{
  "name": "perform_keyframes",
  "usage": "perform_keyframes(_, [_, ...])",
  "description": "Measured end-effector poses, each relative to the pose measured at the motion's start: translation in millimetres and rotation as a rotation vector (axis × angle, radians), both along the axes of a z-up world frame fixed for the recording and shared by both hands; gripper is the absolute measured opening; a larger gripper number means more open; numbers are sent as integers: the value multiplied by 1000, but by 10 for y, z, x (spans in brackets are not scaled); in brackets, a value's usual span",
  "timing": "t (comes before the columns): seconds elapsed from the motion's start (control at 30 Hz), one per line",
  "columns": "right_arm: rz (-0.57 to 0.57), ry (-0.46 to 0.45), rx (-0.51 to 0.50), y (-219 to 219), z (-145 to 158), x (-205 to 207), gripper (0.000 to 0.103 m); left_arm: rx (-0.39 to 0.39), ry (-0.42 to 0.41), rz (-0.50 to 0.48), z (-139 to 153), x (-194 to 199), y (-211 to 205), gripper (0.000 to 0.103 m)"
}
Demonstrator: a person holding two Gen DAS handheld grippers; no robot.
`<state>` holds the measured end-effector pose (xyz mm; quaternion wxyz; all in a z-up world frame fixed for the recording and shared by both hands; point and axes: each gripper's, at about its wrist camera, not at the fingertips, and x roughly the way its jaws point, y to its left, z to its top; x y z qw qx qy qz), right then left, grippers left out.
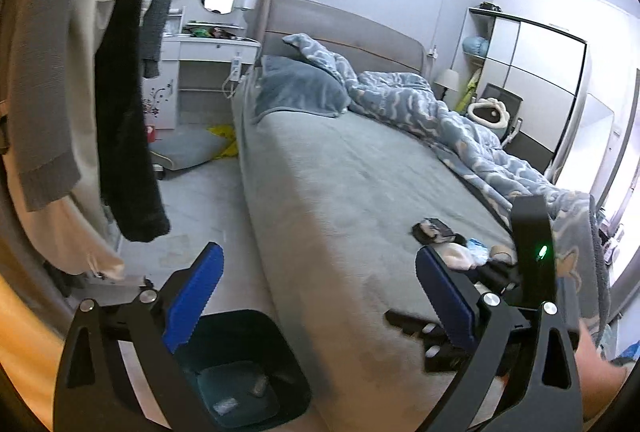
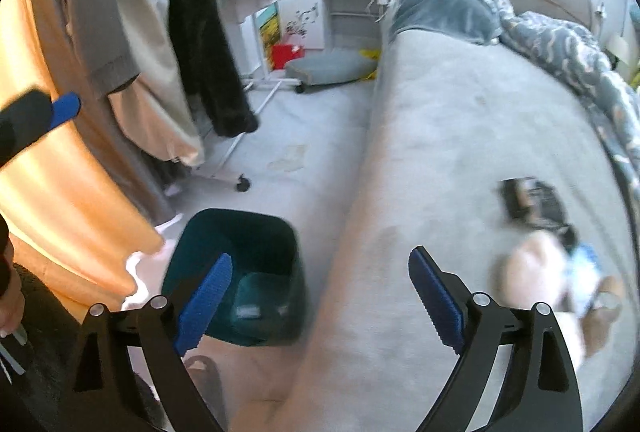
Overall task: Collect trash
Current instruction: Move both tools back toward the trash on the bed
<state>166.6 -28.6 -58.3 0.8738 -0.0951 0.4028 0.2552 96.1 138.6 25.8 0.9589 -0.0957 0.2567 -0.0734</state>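
A dark teal trash bin point(image 1: 256, 364) stands on the floor beside the bed, with a few scraps at its bottom; it also shows in the right wrist view point(image 2: 240, 252). Trash lies on the grey bed sheet point(image 1: 340, 192): a dark wrapper point(image 1: 432, 230) point(image 2: 532, 200), white crumpled paper point(image 1: 458, 256) point(image 2: 532, 264), a blue-white wrapper point(image 2: 586, 272) and a brown piece point(image 2: 608, 300). My left gripper point(image 1: 318, 292) is open and empty above the bin and bed edge. My right gripper point(image 2: 320, 296) is open and empty, left of the trash pile.
Clothes hang on a wheeled rack point(image 2: 224, 160) at the left. An orange curtain point(image 2: 60, 192) is beside it. A patterned duvet point(image 1: 440, 112) covers the bed's far side. A white dresser point(image 1: 200, 72) and a floor cushion point(image 2: 328, 66) stand beyond.
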Motion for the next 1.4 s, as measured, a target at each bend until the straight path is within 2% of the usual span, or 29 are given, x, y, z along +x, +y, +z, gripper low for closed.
perform_keyframes(0.23, [-143, -42, 37, -940, 250, 166, 92, -3, 20, -53, -51, 118, -377, 98])
perform_keyframes(0.47, [-223, -38, 85, -1481, 184, 140, 92, -6, 53, -137, -159, 232, -814, 98])
perform_keyframes(0.63, [-249, -29, 92, -1738, 60, 141, 92, -26, 88, -205, -270, 328, -1144, 98])
perform_keyframes(0.77, [-274, -11, 91, -1939, -50, 148, 92, 23, 96, -272, -350, 414, -1457, 98])
perform_keyframes(0.97, [-313, 3, 100, -2227, -136, 145, 92, 48, 118, -387, -526, 524, -1841, 98])
perform_keyframes(1.13, [-358, 32, 152, -2485, -242, 148, 92, 87, 144, -440, -706, 622, -2106, 98])
perform_keyframes(1.4, [-393, 65, 155, -2648, -431, 206, 92, 111, 186, -515, -947, 759, -2438, 98])
